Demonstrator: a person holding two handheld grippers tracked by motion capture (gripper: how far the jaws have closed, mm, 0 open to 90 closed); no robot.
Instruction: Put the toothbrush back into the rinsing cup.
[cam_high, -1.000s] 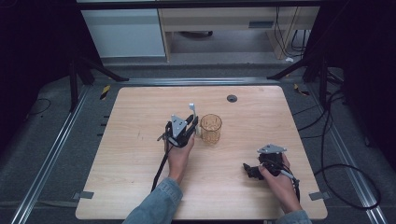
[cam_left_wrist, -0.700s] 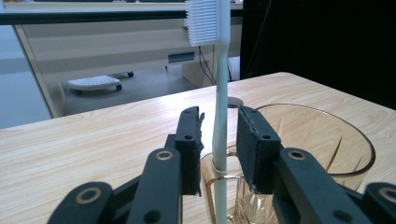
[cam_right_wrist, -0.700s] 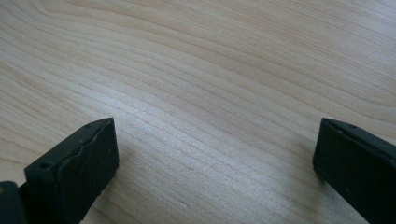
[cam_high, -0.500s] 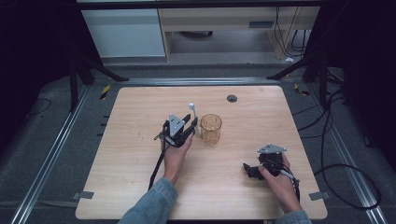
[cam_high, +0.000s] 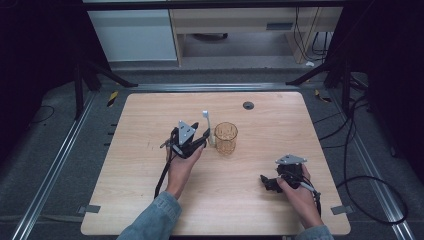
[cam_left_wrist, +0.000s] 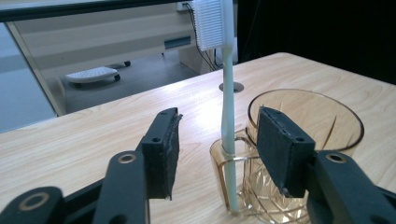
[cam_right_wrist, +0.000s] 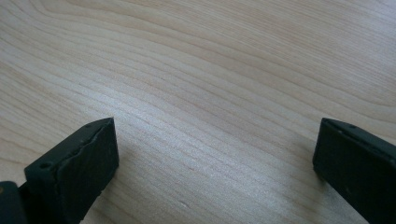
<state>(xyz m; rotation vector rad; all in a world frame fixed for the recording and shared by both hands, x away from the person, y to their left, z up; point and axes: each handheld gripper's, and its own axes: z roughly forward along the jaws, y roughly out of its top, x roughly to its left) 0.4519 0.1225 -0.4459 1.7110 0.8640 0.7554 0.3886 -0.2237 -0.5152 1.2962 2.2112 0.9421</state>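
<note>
A white toothbrush (cam_left_wrist: 227, 107) stands upright in the small side holder of an amber glass cup (cam_high: 225, 138), bristle head up, near the middle of the wooden worktop (cam_high: 140, 200). In the left gripper view the handle rises between the two black pads of the left claw (cam_left_wrist: 217, 149), but neither pad (cam_left_wrist: 163, 149) touches it: there is clear space on both sides, more at the left pad. The jaws have just been opening, and they now stand about half apart with the toothbrush loose between them. The cup's rim sits just behind the right-hand pad in that view.

In the high view the left claw (cam_high: 200, 140) lies at about nine o'clock from the cup, just beside it, with the person's left hand (cam_high: 181, 167) behind it at seven o'clock and a denim sleeve (cam_high: 152, 222) coming in from the bottom edge. A small dark round disc (cam_high: 248, 105) is set in the worktop at about one o'clock from the cup, near the far edge.

The right claw (cam_high: 265, 181) rests low on the worktop at about four o'clock from the cup, well apart from it. In the right gripper view its jaws (cam_right_wrist: 215, 158) stand wide open over bare wood grain, with nothing between them.
</note>
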